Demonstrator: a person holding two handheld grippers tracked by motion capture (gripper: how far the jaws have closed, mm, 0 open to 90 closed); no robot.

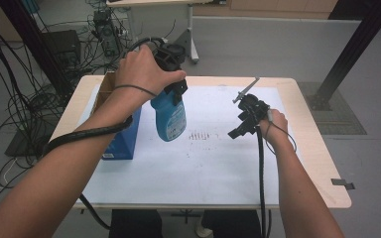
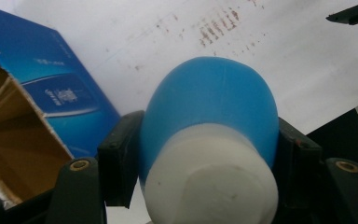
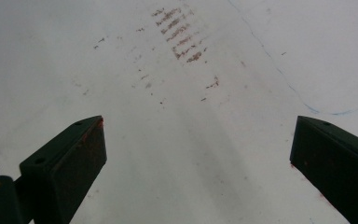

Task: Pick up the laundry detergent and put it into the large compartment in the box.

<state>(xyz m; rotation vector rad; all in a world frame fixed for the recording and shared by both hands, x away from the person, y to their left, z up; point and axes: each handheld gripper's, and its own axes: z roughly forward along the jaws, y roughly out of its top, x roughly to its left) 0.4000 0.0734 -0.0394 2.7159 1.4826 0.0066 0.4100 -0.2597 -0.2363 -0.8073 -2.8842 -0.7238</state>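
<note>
A blue bottle [image 1: 169, 117] with a white cap end [image 2: 212, 182] hangs above the white sheet, gripped near its top by my left gripper [image 1: 174, 89]. In the left gripper view both black jaws press against the bottle's [image 2: 212, 105] sides. Just left of the bottle stands an open blue cardboard box [image 1: 118, 130], and the left gripper view shows its brown inside [image 2: 14, 140]. My right gripper [image 1: 242, 128] hovers over the sheet at the right, jaws pointing down and wide apart; the right gripper [image 3: 198, 154] has nothing between its fingers.
A white sheet [image 1: 203, 168] covers most of the wooden table [image 1: 322, 163] and bears reddish-brown smudges [image 1: 198, 135] at its middle. Cables [image 1: 10, 114] and equipment lie on the floor to the left, and a black post [image 1: 349, 49] stands at the back right.
</note>
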